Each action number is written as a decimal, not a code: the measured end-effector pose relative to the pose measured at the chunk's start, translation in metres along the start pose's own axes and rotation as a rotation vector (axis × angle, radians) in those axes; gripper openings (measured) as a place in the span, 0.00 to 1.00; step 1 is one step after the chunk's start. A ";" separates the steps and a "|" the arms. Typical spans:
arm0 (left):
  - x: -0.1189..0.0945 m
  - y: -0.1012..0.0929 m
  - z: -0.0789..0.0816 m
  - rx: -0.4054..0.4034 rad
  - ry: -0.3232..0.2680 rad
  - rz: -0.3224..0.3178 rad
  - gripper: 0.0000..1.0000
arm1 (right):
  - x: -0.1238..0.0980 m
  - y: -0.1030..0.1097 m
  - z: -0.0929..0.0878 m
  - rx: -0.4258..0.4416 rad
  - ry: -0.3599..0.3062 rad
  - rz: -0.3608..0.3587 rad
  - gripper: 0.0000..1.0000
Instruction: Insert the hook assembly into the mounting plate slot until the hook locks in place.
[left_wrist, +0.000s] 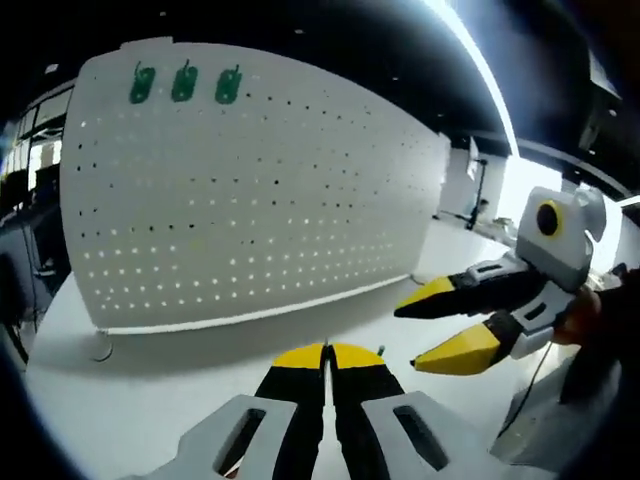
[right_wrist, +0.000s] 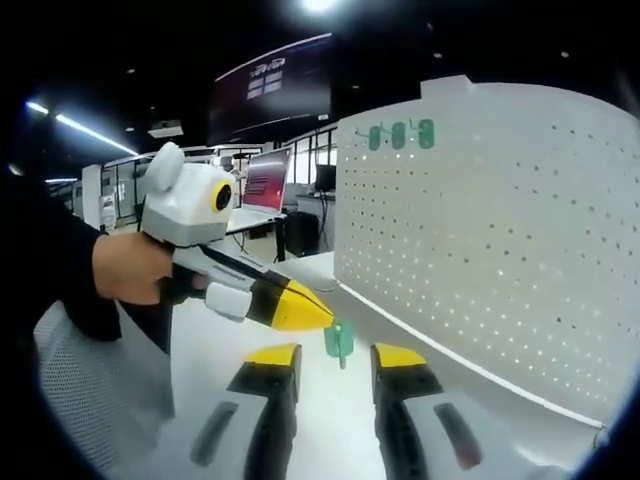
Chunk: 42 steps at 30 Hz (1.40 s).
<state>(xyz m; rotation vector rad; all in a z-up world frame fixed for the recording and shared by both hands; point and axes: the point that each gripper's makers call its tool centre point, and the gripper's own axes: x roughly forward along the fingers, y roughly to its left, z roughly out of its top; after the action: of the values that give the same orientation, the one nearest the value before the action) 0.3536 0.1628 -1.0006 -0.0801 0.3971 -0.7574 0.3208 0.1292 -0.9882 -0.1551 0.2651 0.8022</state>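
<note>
In the left gripper view, the left gripper (left_wrist: 327, 352) has its yellow-tipped jaws pressed together on nothing. Ahead of it, across the white table (left_wrist: 150, 400), stands the white pegboard (left_wrist: 250, 190), upright on its long lower edge. Three green hooks (left_wrist: 184, 83) already hang in a row near its upper left corner. The right gripper (left_wrist: 450, 325) enters from the right, jaws apart, its tips aimed at the board's lower right end.

In the right gripper view, the right gripper's own jaws stand apart, and a small green hook (right_wrist: 339, 341) sits between and just beyond their tips, long axis roughly upright; whether it rests on the table or is held by the left gripper (right_wrist: 315, 312), whose closed tip lies just beside it, I cannot tell. The pegboard rises to the right of the hook, so the hook must travel rightward and up toward the holes. The right gripper looks better placed to take it.
</note>
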 end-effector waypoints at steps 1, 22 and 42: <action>-0.001 -0.001 0.000 -0.009 -0.002 -0.004 0.01 | 0.000 0.001 0.000 -0.002 0.000 0.002 0.25; -0.005 -0.026 0.005 -0.166 -0.033 -0.084 0.01 | -0.004 0.003 0.005 -0.037 -0.029 0.018 0.16; -0.018 -0.037 0.013 -0.231 -0.064 -0.069 0.01 | -0.003 0.012 0.009 -0.057 -0.031 0.036 0.07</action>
<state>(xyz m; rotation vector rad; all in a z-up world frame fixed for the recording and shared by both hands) 0.3223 0.1473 -0.9744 -0.3360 0.4209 -0.7730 0.3119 0.1378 -0.9795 -0.1911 0.2163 0.8481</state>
